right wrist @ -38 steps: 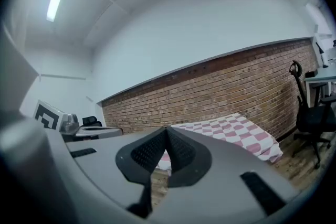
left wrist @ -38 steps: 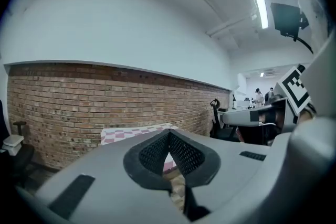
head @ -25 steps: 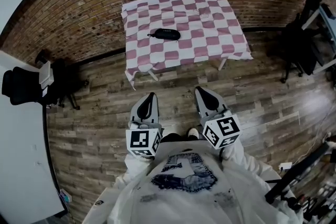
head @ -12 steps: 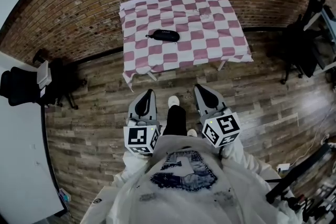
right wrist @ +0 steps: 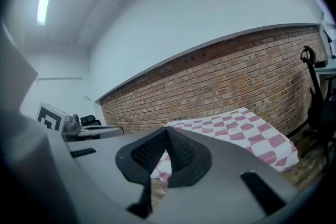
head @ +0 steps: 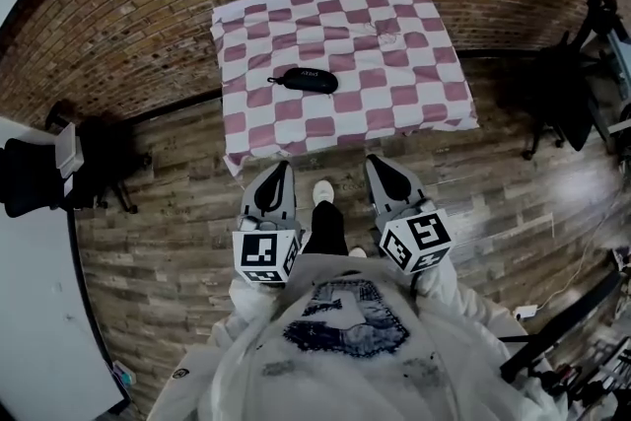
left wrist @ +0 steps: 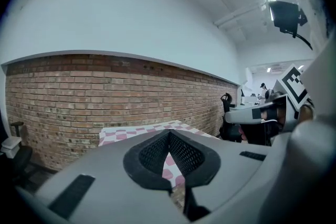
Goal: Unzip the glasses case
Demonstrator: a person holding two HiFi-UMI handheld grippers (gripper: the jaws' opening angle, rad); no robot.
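A black glasses case (head: 307,80) lies on the left half of a table (head: 394,108) covered with a pink-and-white checked cloth, seen in the head view. My left gripper (head: 283,167) and right gripper (head: 374,161) are held side by side over the wooden floor, short of the table's near edge and well away from the case. Both are shut with nothing between the jaws. The left gripper view shows its tips (left wrist: 169,132) closed together, with the table (left wrist: 126,134) beyond. The right gripper view shows the same, its tips (right wrist: 166,128) meeting before the table (right wrist: 247,128). The case is not visible in either gripper view.
A brick wall (head: 148,25) runs behind the table. A black office chair (head: 39,175) and a white desk (head: 30,311) stand at the left, more chairs and stands (head: 572,84) at the right. The person's shoe (head: 322,191) shows between the grippers on the plank floor.
Both grippers and the person have moved forward toward the table, which now sits nearer and lower in the head view. Both grippers stay shut and empty.
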